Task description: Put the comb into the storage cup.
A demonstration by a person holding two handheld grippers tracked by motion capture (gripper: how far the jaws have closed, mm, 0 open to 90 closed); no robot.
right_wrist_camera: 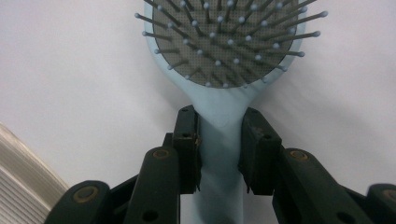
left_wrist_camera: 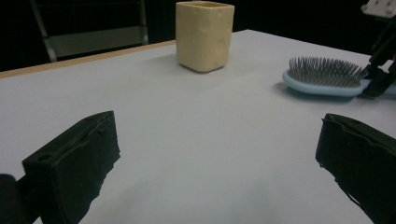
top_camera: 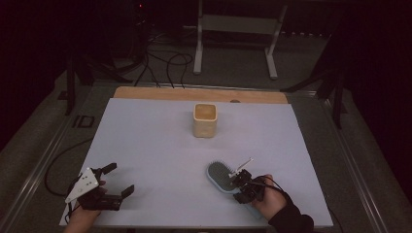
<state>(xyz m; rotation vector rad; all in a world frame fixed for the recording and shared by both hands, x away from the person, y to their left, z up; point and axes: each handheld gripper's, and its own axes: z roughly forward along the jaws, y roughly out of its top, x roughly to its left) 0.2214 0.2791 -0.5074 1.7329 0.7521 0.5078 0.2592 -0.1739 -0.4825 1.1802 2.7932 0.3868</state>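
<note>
Right gripper (right_wrist_camera: 219,154) clamps the blue hairbrush (right_wrist_camera: 224,51) by its handle, lower right on the table; left gripper (top_camera: 114,182), lower left, gapes wide, holding nothing.

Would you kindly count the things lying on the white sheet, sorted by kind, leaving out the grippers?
Hairbrush: 1, light blue, bristles up
Cup: 1, pale yellow, upright
Total: 2
</note>
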